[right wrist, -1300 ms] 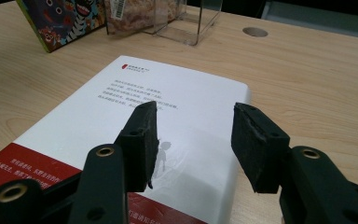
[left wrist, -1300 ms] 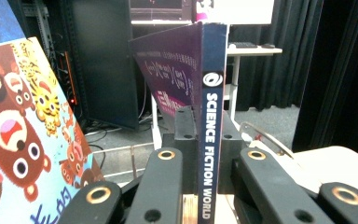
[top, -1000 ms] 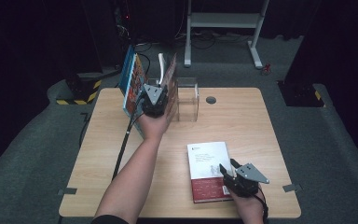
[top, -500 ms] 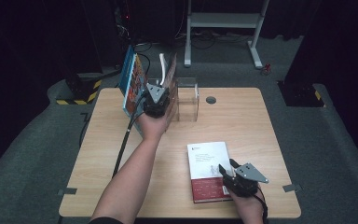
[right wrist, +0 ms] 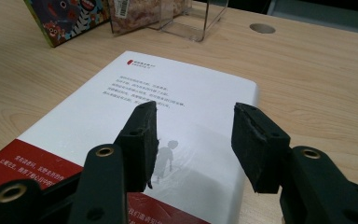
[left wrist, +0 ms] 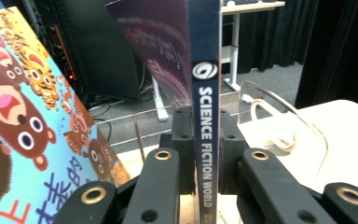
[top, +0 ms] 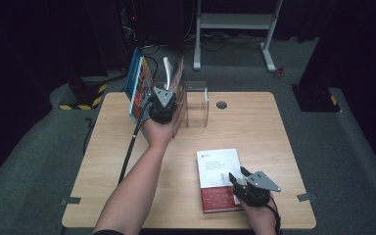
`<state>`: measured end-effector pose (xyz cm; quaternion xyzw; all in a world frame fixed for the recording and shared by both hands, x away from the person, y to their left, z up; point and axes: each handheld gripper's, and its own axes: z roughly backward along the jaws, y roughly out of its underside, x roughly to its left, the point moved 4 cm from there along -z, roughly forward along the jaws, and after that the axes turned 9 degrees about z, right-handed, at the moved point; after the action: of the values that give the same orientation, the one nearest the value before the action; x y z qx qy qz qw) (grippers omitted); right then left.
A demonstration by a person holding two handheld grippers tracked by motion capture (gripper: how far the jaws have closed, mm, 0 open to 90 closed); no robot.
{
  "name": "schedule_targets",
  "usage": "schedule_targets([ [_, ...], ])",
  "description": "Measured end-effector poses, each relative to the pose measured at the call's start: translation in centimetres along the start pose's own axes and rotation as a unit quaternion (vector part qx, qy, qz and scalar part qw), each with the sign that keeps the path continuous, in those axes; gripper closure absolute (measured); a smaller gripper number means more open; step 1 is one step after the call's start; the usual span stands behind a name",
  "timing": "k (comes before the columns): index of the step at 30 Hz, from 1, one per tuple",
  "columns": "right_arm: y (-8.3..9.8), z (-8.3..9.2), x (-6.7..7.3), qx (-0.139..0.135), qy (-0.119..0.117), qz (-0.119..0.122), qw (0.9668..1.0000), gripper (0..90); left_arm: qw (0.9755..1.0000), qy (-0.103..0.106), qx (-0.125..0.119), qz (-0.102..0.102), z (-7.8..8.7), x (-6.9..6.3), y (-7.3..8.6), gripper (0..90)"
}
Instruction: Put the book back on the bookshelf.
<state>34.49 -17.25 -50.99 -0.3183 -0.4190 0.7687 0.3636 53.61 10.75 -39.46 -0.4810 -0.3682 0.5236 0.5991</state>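
Jaws, left gripper: pinching my upright Science Fiction World book, far left. Right gripper: spread over white-and-red book, near right. Wooden tabletop; grey carpet, dark room.

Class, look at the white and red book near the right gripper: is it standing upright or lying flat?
Lying flat: the white and red book rests cover-up on the table.

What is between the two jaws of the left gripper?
In the left gripper view, the left gripper is shut on the spine of an upright magazine marked SCIENCE FICTION WORLD. Both jaws press on it.
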Motion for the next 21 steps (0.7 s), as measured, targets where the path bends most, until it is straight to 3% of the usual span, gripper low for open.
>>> schedule_targets([
  [21,0.0,-0.2,0.3,0.004,-0.007,0.006,1.0000,50.5,0.9991,-0.036,0.021,0.002,0.4,1.3,-0.2,79.1],
])
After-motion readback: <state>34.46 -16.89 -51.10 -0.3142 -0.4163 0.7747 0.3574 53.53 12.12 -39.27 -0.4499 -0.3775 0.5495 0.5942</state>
